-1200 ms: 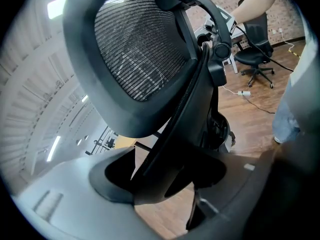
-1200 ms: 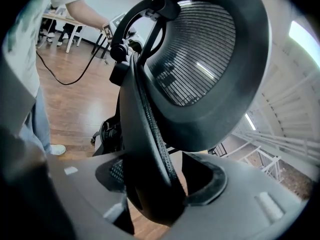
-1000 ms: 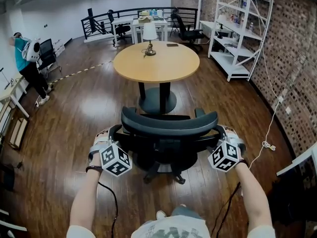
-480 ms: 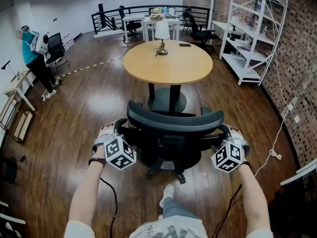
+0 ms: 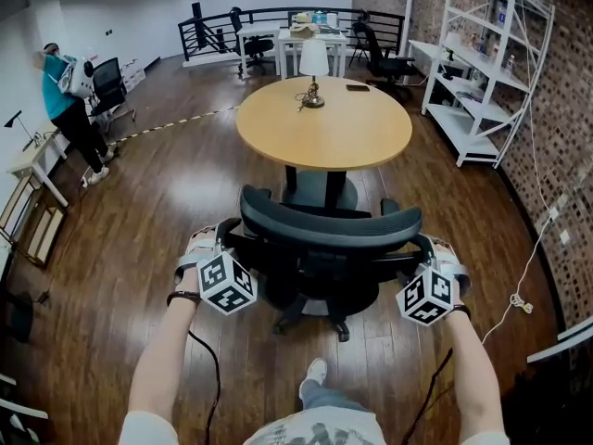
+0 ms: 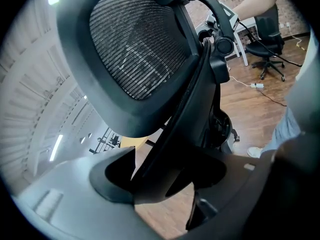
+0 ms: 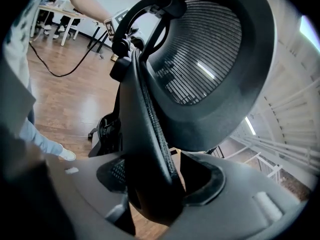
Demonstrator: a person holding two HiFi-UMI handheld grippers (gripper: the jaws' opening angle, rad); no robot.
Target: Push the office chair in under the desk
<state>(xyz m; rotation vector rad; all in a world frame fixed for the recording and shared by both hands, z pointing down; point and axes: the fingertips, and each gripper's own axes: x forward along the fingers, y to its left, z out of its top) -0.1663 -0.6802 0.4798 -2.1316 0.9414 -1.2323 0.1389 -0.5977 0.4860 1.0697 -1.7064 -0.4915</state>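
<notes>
The black mesh-back office chair [image 5: 324,239] stands just short of the round wooden desk [image 5: 324,128], its back toward me. My left gripper [image 5: 220,247] is on the backrest's left edge and my right gripper [image 5: 428,253] on its right edge. In the left gripper view the left gripper [image 6: 165,184] is shut on the backrest's frame bar [image 6: 185,114]. In the right gripper view the jaws of the right gripper [image 7: 155,184] are closing, with the backrest's mesh edge [image 7: 145,134] between them. The headrest [image 7: 205,59] looms above.
A table lamp [image 5: 313,63] and a small dark item sit on the desk. White shelving [image 5: 482,63] lines the brick wall at right. A white cable [image 5: 519,295] trails on the floor. A person [image 5: 69,100] stands far left. My foot [image 5: 313,374] is behind the chair.
The chair has rolled forward toward the round desk with both grippers on its back. My foot has stepped forward behind it.
</notes>
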